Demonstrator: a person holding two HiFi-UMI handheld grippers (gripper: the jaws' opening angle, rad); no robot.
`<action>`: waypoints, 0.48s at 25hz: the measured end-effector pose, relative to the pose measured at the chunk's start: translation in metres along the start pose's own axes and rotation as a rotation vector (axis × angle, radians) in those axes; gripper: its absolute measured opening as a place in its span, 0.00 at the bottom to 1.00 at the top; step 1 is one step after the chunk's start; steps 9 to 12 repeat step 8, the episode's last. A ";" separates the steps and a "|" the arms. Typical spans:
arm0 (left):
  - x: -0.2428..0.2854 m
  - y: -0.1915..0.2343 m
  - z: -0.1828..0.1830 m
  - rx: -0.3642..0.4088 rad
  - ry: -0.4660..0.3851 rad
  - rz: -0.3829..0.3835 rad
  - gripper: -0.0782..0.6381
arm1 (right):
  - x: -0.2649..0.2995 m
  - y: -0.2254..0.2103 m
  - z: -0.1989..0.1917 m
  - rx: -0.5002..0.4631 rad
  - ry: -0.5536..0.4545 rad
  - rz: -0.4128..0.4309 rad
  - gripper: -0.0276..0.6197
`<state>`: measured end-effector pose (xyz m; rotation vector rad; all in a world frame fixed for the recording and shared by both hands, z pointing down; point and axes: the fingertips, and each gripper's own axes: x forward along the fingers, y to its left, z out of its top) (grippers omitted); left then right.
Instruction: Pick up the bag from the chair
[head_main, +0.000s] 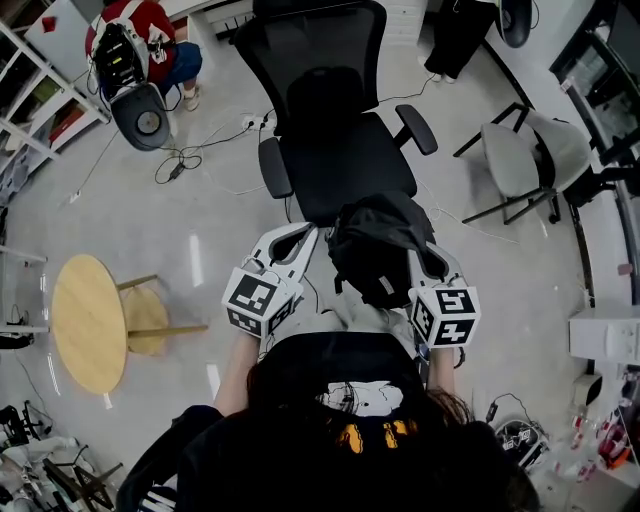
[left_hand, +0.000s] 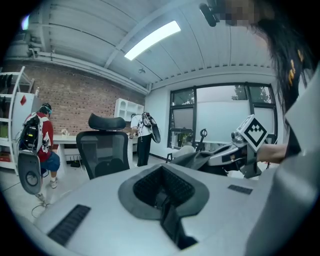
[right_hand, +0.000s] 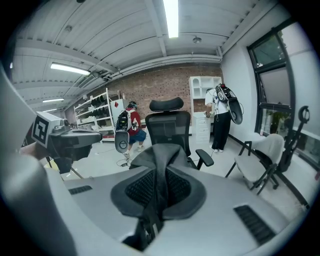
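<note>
The bag is matt black cloth, the chair mesh, the floor glossy.

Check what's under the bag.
The bag, its strap gripped by the right tool, overlaps the front edge of the chair seat. What lies directly beneath, and whether it touches the seat, is covered by the bag itself.

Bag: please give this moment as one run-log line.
left gripper: shut on bag strap | right gripper: shut on bag strap | bag: held between both grippers, by front edge of office chair seat
</note>
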<state>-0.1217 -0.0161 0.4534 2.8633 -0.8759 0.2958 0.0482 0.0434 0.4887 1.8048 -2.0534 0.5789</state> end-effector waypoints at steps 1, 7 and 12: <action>-0.001 -0.002 0.000 0.000 -0.002 -0.005 0.12 | -0.001 0.001 0.000 -0.001 -0.001 -0.002 0.08; -0.004 -0.004 -0.002 0.005 -0.004 -0.021 0.12 | 0.000 0.007 -0.001 -0.003 -0.001 -0.005 0.08; -0.005 -0.004 -0.002 0.008 -0.005 -0.023 0.12 | 0.001 0.008 -0.001 -0.004 -0.002 -0.004 0.08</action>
